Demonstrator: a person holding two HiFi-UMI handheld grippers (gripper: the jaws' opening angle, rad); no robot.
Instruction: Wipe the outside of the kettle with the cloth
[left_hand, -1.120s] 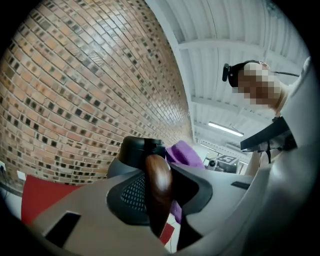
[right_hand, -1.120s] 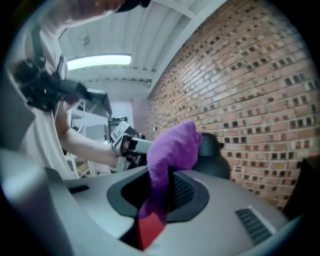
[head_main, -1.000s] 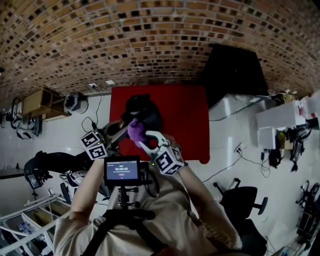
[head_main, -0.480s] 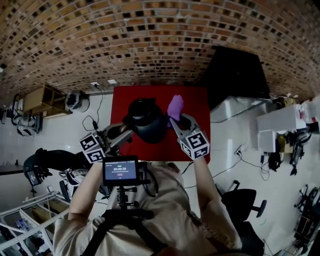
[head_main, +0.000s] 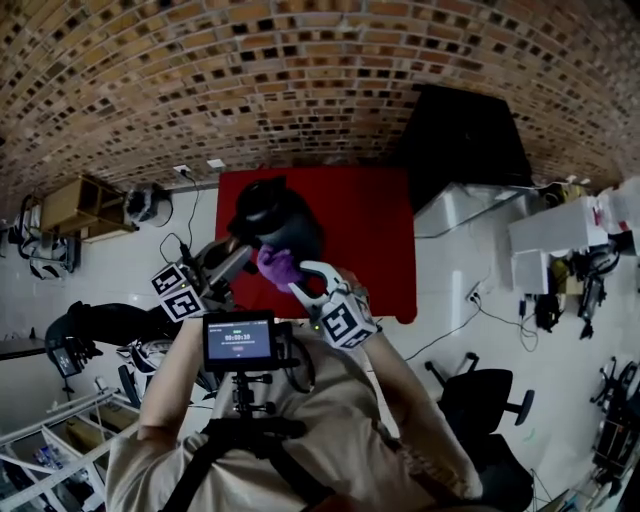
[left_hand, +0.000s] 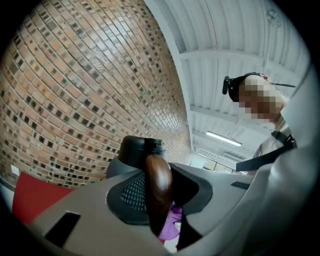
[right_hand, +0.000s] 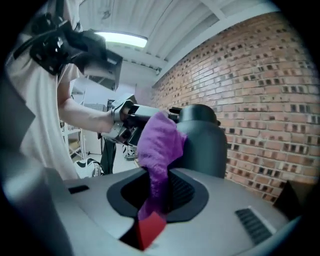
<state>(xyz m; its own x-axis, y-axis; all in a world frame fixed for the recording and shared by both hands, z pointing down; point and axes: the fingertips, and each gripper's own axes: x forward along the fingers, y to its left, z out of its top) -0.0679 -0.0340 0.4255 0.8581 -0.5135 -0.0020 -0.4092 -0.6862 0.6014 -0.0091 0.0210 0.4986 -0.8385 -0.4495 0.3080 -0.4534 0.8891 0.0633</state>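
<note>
Red tabletop (head_main: 375, 240) fills the frame centre; the dark kettle (head_main: 285, 225) sits over its left part, brown handle (left_hand: 157, 172) clamped between the left gripper (left_hand: 160, 195) jaws. Right gripper (right_hand: 159, 192) pinches the purple cloth (right_hand: 159, 142), pressed against the kettle's near side.

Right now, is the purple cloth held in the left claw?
No, the right claw is shut on the purple cloth, close to the dark kettle.
</note>
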